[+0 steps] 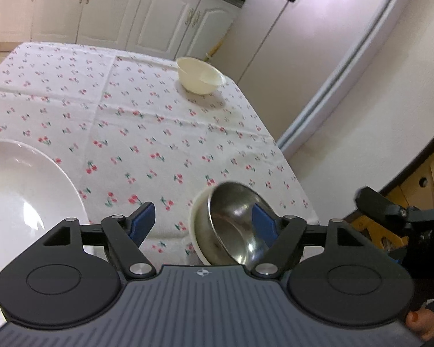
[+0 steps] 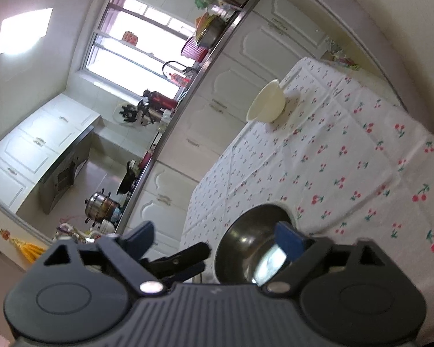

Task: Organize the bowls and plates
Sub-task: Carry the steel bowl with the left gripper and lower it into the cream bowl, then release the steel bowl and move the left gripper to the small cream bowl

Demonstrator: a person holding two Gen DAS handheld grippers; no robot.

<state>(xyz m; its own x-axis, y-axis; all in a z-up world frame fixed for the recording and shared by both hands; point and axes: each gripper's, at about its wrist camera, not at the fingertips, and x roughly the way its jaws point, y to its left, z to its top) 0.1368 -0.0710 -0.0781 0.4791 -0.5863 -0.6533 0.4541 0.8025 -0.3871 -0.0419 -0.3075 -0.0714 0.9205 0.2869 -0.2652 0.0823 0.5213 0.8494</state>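
A steel bowl (image 1: pixel 234 225) leans tilted inside a white bowl (image 1: pixel 198 231) near the right edge of the table. My left gripper (image 1: pixel 203 222) stands open around them, its right pad (image 1: pixel 263 222) in front of the steel bowl's inside and its left pad over the cloth. In the right wrist view the steel bowl (image 2: pixel 246 245) is close below my right gripper (image 2: pixel 215 240), which is open, with one pad (image 2: pixel 289 243) over the bowl's inside. A large white plate (image 1: pixel 20 202) lies at the left. A cream bowl (image 1: pixel 201 75) (image 2: pixel 266 104) stands alone at the table's far edge.
The table wears a white cherry-print cloth (image 1: pixel 130 121). White cabinets (image 1: pixel 101 8) run behind it and a fridge (image 1: pixel 303 43) stands at the right. The right gripper's finger (image 1: pixel 376 205) shows beyond the table's edge. A cluttered kitchen counter (image 2: pixel 159 133) runs beside the table.
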